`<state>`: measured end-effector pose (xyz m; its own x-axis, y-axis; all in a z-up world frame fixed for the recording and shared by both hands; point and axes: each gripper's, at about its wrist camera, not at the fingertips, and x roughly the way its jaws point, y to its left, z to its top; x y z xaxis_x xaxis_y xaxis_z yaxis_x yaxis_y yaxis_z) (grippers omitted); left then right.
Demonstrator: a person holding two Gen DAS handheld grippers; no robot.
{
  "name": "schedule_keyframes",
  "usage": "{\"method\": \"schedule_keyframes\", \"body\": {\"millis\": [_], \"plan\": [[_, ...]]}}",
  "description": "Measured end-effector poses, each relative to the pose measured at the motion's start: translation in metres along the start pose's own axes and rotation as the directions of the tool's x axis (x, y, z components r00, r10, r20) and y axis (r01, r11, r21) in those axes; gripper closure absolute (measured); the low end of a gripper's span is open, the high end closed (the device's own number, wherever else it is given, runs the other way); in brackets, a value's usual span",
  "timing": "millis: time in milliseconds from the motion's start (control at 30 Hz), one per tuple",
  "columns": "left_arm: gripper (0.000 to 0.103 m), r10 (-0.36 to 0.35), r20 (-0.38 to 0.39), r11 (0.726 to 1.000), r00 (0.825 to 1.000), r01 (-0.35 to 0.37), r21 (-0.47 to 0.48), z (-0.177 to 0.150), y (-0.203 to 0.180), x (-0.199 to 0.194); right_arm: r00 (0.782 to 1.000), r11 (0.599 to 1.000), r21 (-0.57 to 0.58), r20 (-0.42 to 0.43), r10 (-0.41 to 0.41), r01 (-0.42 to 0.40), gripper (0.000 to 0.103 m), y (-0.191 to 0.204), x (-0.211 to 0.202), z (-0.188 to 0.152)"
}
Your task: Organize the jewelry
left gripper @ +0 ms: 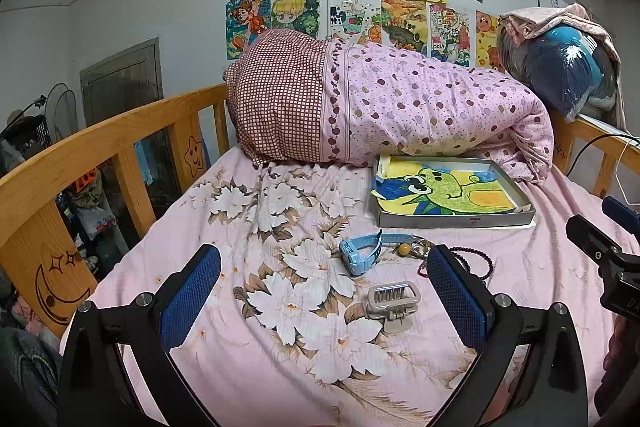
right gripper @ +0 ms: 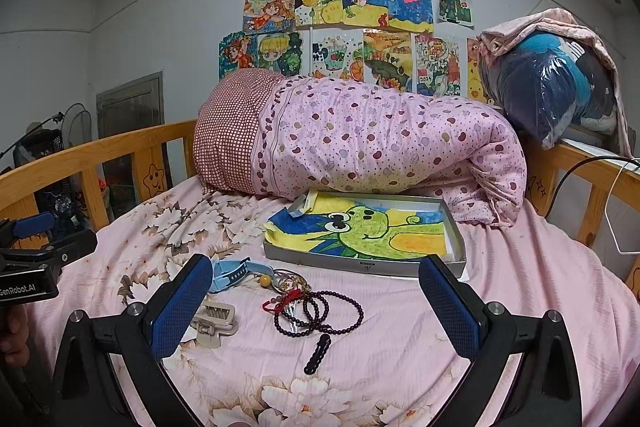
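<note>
Small accessories lie on the pink floral bedsheet (left gripper: 280,359). A light blue watch (left gripper: 362,253) (right gripper: 232,273) rests beside a yellow bead charm (left gripper: 404,249) (right gripper: 265,281) and a keyring tangle (right gripper: 294,285). A beige hair claw (left gripper: 394,305) (right gripper: 212,319) sits nearer me. Dark purple bead strings (right gripper: 320,313) (left gripper: 478,261) and a black hair clip (right gripper: 318,353) lie to the right. Behind them stands a shallow grey box (left gripper: 460,221) (right gripper: 360,265) lined with a frog drawing. My left gripper (left gripper: 324,303) and right gripper (right gripper: 316,311) are both open and hold nothing, hovering just short of the items.
A rolled pink quilt (left gripper: 400,111) lies across the back of the bed. Wooden rails (left gripper: 100,135) (right gripper: 600,187) fence the left and right sides. A plastic-wrapped bundle (right gripper: 556,87) sits on the right rail, with a black cable (right gripper: 576,167) and a white hanger (right gripper: 612,219).
</note>
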<state>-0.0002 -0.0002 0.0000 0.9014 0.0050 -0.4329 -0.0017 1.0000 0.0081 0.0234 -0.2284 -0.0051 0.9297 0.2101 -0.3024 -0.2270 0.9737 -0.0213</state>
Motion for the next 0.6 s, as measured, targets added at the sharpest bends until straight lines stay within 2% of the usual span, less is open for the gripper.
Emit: {"method": "schedule_keyframes", "body": {"millis": [600], "plan": [[0.002, 0.001, -0.002, 1.000, 1.000, -0.001, 0.001, 0.0000, 0.0001, 0.0002, 1.000, 1.000, 0.004, -0.005, 0.002, -0.002, 0.000, -0.0009, 0.0013, -0.0005]]}}
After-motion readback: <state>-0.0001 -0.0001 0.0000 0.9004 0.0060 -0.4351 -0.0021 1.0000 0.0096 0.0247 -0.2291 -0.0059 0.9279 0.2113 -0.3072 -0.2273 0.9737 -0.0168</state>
